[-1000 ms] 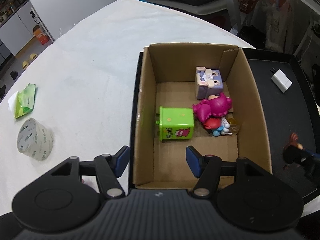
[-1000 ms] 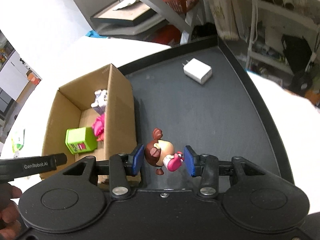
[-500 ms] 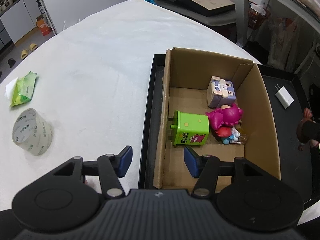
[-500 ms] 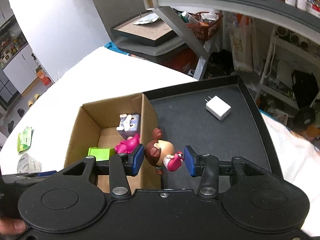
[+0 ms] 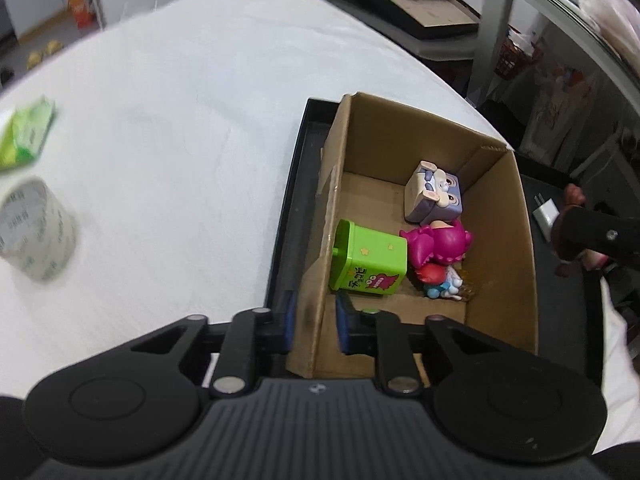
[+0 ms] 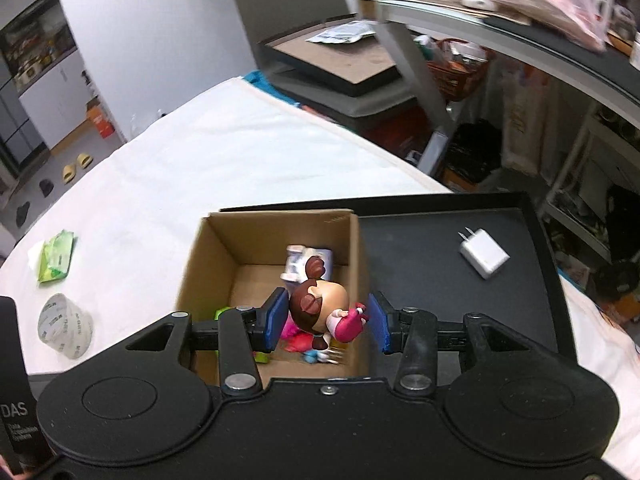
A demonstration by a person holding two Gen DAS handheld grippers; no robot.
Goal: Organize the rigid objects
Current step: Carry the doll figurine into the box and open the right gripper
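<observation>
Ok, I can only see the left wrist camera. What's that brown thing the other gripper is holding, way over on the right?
Observer: It's a little doll with brown hair buns and a pink outfit, held between the blue pads of the right gripper.
Operator: Where is it aiming?
Observer: In the right wrist camera the doll lines up with the open top of the cardboard box, close to its right wall.
Operator: And the white thing behind it?
Observer: A white charger plug with two prongs, lying by itself on the black tray, outside the box.
</observation>
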